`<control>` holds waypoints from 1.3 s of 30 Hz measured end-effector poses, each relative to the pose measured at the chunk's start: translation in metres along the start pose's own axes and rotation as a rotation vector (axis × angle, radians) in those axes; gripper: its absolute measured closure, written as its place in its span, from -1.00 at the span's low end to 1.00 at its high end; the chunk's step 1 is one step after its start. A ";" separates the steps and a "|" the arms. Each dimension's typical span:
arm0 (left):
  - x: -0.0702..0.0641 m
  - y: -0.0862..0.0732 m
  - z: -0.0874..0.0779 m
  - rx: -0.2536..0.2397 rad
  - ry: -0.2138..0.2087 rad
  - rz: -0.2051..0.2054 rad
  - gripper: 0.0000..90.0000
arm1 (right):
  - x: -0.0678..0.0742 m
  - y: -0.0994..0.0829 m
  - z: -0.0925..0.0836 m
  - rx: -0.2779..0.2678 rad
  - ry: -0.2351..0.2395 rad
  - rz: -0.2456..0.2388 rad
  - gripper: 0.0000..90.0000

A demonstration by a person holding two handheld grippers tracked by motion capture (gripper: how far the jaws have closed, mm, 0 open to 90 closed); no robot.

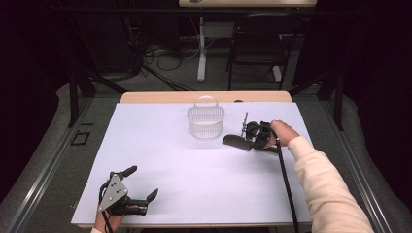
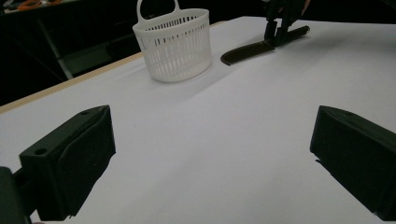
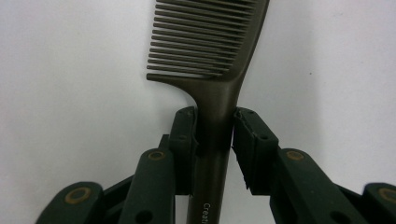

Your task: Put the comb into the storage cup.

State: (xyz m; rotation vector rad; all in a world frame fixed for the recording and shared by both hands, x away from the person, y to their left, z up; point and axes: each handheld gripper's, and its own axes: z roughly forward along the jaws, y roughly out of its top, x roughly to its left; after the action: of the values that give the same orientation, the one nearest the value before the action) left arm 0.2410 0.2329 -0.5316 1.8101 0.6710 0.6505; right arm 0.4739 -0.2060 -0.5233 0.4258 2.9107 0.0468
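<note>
My right gripper has its jaws closed on the handle of the comb, just below where the teeth begin, and the pads press it from both sides; the comb lies flat on the white table, just to the right of the white basket and apart from it; I judge it light, thin and stiff, likely smooth plastic, so it could pivot or slip between the pads if I swing it fast; the handle is the place to hold, since the teeth are fine and could bend or snag on the basket's slats; my left gripper rests at the near left of the table with its jaws wide apart and nothing between them.
</note>
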 end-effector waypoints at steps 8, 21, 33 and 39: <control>-0.001 0.000 0.000 0.005 -0.006 0.002 -1.00 | 0.000 -0.002 0.003 0.004 0.009 0.007 0.60; -0.001 0.000 0.000 0.004 -0.003 0.005 -1.00 | 0.001 -0.006 -0.008 -0.008 0.012 -0.014 0.61; -0.001 0.000 -0.001 0.004 0.003 0.004 -1.00 | 0.004 -0.016 -0.024 -0.060 0.024 0.019 0.61; -0.001 0.000 0.000 0.006 0.005 0.004 -1.00 | 0.006 -0.019 -0.031 -0.093 0.026 0.024 0.61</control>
State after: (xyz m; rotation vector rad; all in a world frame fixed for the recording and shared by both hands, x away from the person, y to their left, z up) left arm 0.2404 0.2318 -0.5316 1.8164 0.6731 0.6567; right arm 0.4566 -0.2225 -0.4952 0.4473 2.9142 0.1911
